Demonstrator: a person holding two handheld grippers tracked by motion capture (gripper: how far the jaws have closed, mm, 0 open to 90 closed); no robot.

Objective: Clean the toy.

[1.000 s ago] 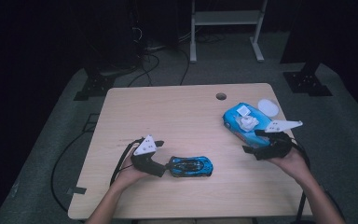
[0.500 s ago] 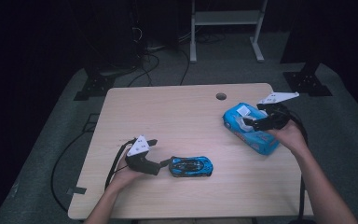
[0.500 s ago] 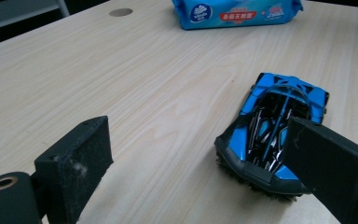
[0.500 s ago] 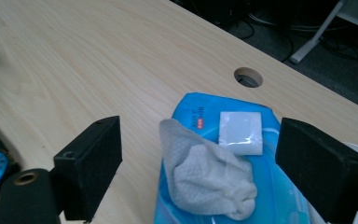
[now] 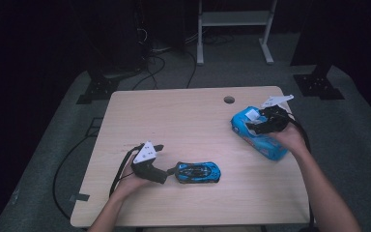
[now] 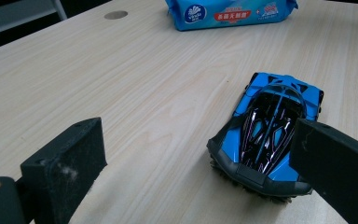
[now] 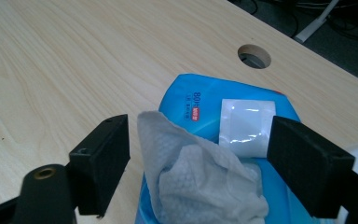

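Observation:
A blue toy car (image 5: 198, 171) lies on the wooden table (image 5: 174, 121) near its front edge. My left gripper (image 5: 169, 171) rests just left of the car, open, and its jaws have just been opening. In the left gripper view the car (image 6: 270, 126) sits by the right jaw, and the gap of this gripper (image 6: 193, 140) is bare. A blue wet-wipe pack (image 5: 263, 140) lies at the right. My right gripper (image 5: 252, 126) hovers over it, open, its jaws just closing a little. A white wipe (image 7: 200, 182) sticks up from the pack (image 7: 200, 93) between the jaws of that gripper (image 7: 198, 133), untouched by the pads.
A round cable hole (image 5: 229, 100) is in the table behind the pack. Bare wood spans the middle and left of the table. Dark stands, cables and a white frame (image 5: 234, 19) stand on the floor beyond the far edge.
The right hand has moved from the pack's near right side up and over its far end, jaws now straddling the wipe. The left hand and the car have stayed put.

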